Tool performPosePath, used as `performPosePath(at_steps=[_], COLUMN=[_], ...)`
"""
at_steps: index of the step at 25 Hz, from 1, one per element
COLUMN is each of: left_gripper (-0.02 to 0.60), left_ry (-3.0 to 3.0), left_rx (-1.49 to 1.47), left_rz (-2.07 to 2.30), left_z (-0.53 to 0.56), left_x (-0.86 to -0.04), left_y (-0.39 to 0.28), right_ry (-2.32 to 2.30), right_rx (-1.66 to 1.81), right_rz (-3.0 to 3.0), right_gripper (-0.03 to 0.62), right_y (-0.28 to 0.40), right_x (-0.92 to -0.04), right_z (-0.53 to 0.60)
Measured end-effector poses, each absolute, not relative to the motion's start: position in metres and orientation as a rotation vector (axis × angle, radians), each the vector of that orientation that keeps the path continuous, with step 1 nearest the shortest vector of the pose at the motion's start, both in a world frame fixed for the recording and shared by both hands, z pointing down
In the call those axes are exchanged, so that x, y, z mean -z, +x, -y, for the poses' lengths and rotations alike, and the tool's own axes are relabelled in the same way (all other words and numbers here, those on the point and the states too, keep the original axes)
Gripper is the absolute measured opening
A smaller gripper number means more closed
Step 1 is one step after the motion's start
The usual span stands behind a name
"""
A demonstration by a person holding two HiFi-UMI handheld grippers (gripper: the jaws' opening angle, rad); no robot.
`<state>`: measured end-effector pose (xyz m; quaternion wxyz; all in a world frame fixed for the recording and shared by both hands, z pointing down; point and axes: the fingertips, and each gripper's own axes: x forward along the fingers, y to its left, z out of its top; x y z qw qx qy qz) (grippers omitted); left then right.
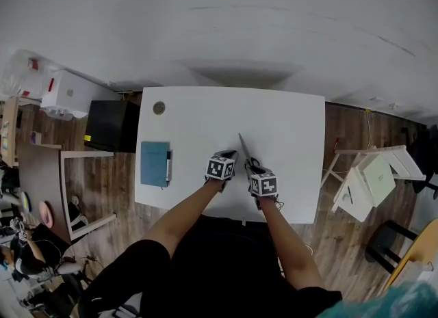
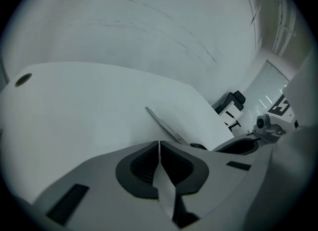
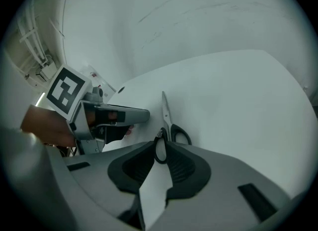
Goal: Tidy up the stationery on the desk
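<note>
Desk [image 1: 287, 122]: white and mostly bare. No tray or holder for stationery is visible on it, so I cannot tell where the items are meant to go.

Blue notebook [image 1: 155, 163]: lies flat near the desk's left edge, square to it. I judge it as already placed, or not needing a move.

Left gripper [image 2: 159, 143]: jaws are together with nothing between them. It hangs just beside the scissors, to their left, and carries nothing.

Right gripper [image 3: 160, 144]: jaws are pinched on one black handle loop of the scissors. The other loop sits free, just to the right of the pads.

Scissors [image 3: 164, 113]: lie in the middle of the desk near the front edge, blades closed and pointing away from me. They appear to rest on the desk, not lifted.

Pen [image 1: 168, 166]: lies along the notebook's right side, parallel to it.

Progress, my judgement: the notebook and pen look sorted. The scissors are gripped but not relocated, and they are the one item left.
</note>
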<state>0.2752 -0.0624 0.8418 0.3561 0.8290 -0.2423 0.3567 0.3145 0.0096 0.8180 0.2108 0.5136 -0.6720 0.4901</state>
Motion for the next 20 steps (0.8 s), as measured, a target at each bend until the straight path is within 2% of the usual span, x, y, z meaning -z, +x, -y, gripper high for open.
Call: performPosePath(at_steps=[7, 20], left_gripper=[0.021, 0.021], left_ry=[2.177, 2.190], left_rx=[-0.920, -0.796], left_rz=[0.612, 0.671], left_z=[0.057, 0.019], left_x=[-0.836, -0.801], left_y=[0.282, 0.268], right_ry=[1.459, 1.382], right_rx=[-1.428, -1.148], right_rz=[1.863, 1.804], right_gripper=[0.086, 0.101], right_y=[0.317, 0.326], right_x=[-0.816, -0.826], right_z=[-0.010, -0.003])
